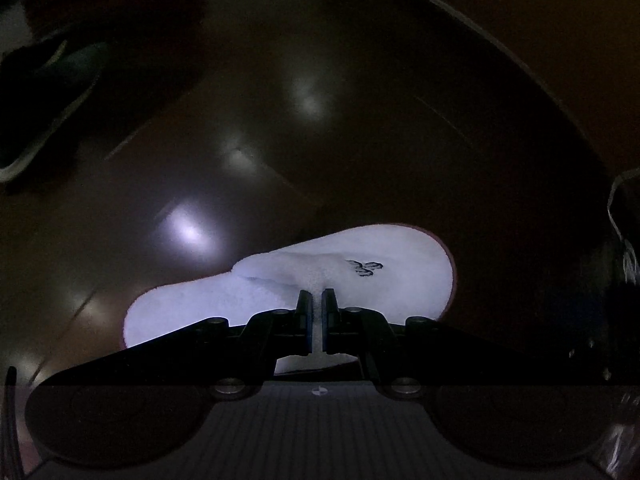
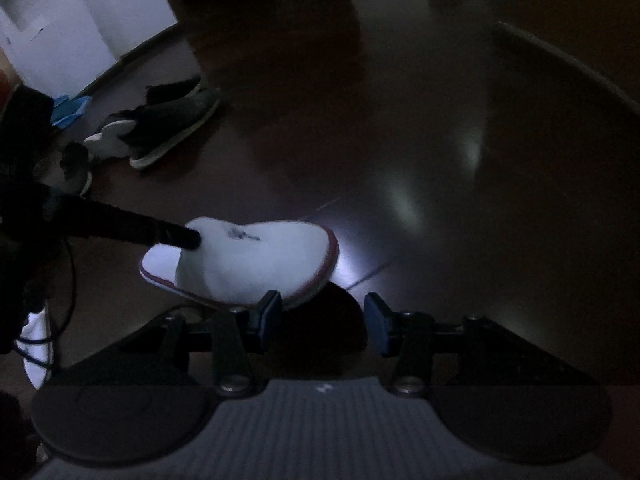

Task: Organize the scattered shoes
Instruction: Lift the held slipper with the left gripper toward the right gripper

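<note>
1. The left gripper (image 1: 317,300) has its jaws nearly together, pinching a fold of the fabric upper of the white slipper (image 1: 360,256), at the edge of the foot opening.
2. In the right wrist view the left gripper (image 2: 191,239) comes in from the left as a dark bar, its tip at the slipper's (image 2: 248,264) opening edge.
3. The right gripper (image 2: 322,320) has its jaws wide apart and holds nothing; its left finger (image 2: 269,316) overlaps the slipper's near edge in this view, and whether it touches cannot be told.
4. The slipper is white with a dark red rim around the sole and a small dark mark on top. It is just ahead of both grippers over the dark glossy floor (image 2: 440,120); whether the sole rests on the floor or is lifted cannot be told.
5. Bright reflections lie on the floor beyond the slipper.
6. Farther out to the left, well apart from the slipper, a dark sneaker (image 2: 172,128) with a pale sole lies on the floor, with a light-coloured shoe (image 2: 110,142) just beside it.
7. The left wrist view shows a dark shoe (image 1: 44,108) with a pale sole at the far left.
8. A white cabinet (image 2: 80,20) stands at the far left, with something blue (image 2: 72,110) at its foot.
</note>
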{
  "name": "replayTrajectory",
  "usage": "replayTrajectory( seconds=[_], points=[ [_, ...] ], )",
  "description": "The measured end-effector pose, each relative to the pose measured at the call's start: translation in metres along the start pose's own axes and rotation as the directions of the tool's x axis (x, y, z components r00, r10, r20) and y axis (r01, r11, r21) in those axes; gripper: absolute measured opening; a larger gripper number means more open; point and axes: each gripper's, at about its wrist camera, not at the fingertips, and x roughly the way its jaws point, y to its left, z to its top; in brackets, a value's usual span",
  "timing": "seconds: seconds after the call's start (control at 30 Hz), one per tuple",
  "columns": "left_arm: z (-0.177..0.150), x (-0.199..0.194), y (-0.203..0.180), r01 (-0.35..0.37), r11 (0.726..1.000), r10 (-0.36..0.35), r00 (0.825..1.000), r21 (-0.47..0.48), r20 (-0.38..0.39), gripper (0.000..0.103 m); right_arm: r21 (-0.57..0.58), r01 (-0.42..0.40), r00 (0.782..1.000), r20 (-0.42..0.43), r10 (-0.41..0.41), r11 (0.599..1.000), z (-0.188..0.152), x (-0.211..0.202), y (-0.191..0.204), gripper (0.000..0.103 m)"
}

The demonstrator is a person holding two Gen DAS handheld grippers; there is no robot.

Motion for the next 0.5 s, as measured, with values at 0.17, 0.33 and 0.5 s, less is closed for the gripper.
replayTrajectory(
  seconds=[0.17,0.33,0.5],
  points=[
    [-0.012,0.013,-0.036,0.018,0.995,-0.016,1.0,0.095,-0.02,0.005,-0.046,0.032,0.999,-0.008,-0.033,0.998,-0.008,-0.002,-0.008,0.049],
    [-0.021,0.027,-0.05,0.029,0.986,-0.023,0.999,0.163,-0.042,0.005,-0.08,0.043,0.999,-0.026,-0.045,0.996,-0.013,0.002,-0.012,0.049],
    [-0.04,0.043,-0.061,0.038,0.98,-0.023,0.996,0.196,-0.083,0.005,-0.09,0.053,0.998,-0.039,-0.057,0.994,-0.02,0.002,-0.022,0.049]
  ],
)
